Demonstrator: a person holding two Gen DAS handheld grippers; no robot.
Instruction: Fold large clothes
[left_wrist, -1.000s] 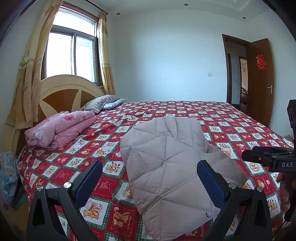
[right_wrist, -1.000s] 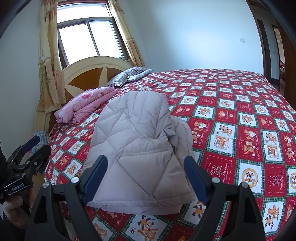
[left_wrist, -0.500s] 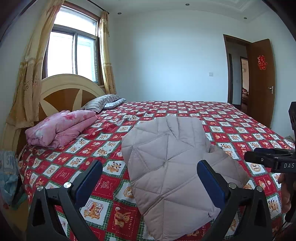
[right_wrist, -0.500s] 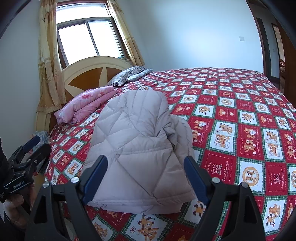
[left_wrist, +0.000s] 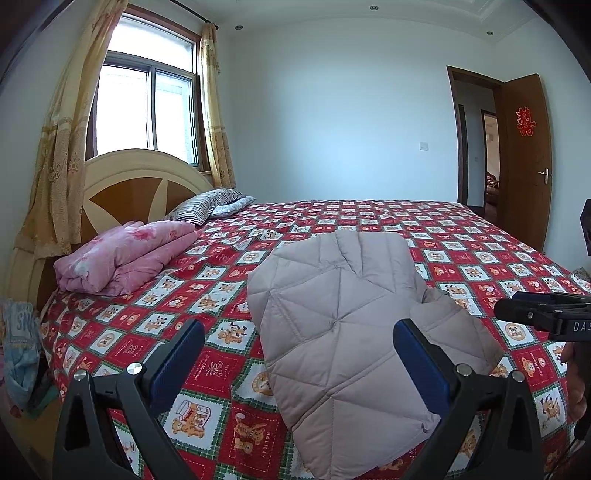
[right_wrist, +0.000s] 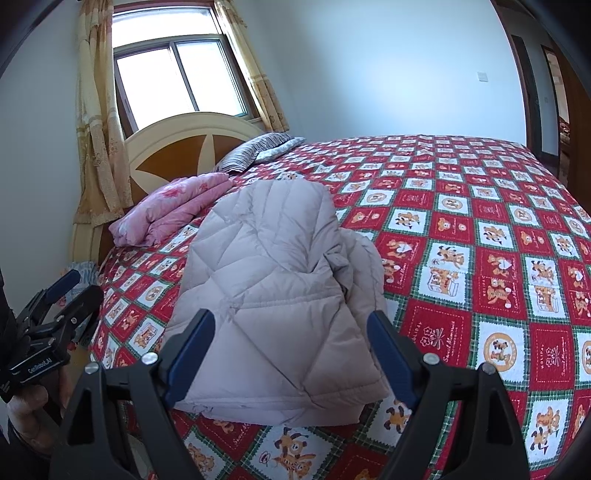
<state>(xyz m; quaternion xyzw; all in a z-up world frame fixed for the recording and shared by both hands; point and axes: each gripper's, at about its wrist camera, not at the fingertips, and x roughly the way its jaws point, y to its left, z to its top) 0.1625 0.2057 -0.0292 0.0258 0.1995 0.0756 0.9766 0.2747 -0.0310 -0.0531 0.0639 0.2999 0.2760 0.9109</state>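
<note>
The quilted jacket (left_wrist: 343, 332) lies in the lower centre of the left wrist view, on the near part of the bed (left_wrist: 480, 236), already folded into a thick bundle. It looks light and puffy, soft with no stiffness, and its smooth shell probably slides easily; squeezed, it will likely spring back and let a fold open again. A good hold would be on a doubled edge or a quilted seam near a corner, where the tongs can pinch through the layers instead of skating on the padding.

The left tongs (left_wrist: 297, 345) stand wide at the bottom of that view with nothing between the blue pads, clear of the cloth. In the right wrist view the right tongs (right_wrist: 290, 341) at the bottom centre are also spread wide and empty, hovering above the jacket's near hem.

At the bundle's right side a crumpled flap (right_wrist: 354, 266) sticks out; whether it is a sleeve, hood or collar is hard to make out. The layers underneath are hidden, and the nearest hem is partly cut off by the tongs' arms.
</note>
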